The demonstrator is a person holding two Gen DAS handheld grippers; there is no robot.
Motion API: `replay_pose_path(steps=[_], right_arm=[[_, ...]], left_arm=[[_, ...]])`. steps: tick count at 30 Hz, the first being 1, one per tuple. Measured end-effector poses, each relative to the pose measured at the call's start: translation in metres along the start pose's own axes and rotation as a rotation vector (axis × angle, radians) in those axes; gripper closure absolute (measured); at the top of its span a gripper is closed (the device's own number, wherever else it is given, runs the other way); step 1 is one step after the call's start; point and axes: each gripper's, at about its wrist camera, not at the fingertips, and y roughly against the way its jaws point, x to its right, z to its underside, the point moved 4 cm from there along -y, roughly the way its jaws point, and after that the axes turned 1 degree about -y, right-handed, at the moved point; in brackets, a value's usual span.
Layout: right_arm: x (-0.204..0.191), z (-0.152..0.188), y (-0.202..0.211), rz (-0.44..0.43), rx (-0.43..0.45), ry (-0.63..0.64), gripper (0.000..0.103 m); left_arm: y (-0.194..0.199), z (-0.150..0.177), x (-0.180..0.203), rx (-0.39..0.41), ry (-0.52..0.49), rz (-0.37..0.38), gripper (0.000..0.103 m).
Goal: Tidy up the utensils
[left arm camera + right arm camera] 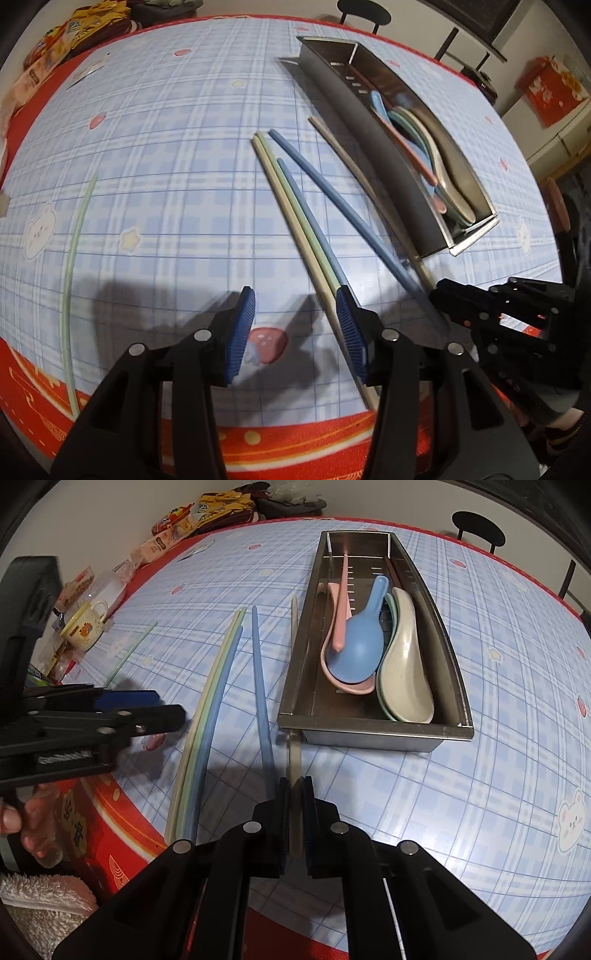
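Right wrist view: right gripper (295, 786) fingers pinch a beige chopstick (294, 627) that lies just left of the steel tray (373, 727), alongside its wall. Left gripper (295, 321) fingers are spread with nothing between them, over the near ends of the chopstick bundle (295, 206) left of the tray. Spoons (369, 653) already sit in the tray. Risk: the thin stick pivots or slips in the pinch on lifting, or its far end catches the tray wall.
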Motion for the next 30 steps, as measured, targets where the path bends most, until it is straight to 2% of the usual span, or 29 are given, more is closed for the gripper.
replay_pose_path(steps=[12, 19, 22, 26, 30], right_arm=[[0.001, 0.002, 0.001, -0.003, 0.008, 0.006, 0.095], [0.0, 0.001, 0.001, -0.002, 0.007, 0.007, 0.095], [0.0, 0.001, 0.001, -0.003, 0.007, 0.006, 0.095], [-0.001, 0.001, 0.001, -0.005, 0.007, 0.002, 0.095], [-0.001, 0.001, 0.001, -0.008, 0.008, -0.008, 0.095]], left_arm=[[-0.011, -0.006, 0.003, -0.005, -0.013, -0.04, 0.055], [-0.014, -0.011, 0.0, 0.0, -0.004, -0.081, 0.048], [-0.014, -0.011, -0.001, 0.003, -0.009, -0.084, 0.048], [-0.013, -0.012, -0.006, 0.003, -0.004, -0.08, 0.058], [-0.012, -0.008, -0.012, -0.011, 0.014, -0.065, 0.06]])
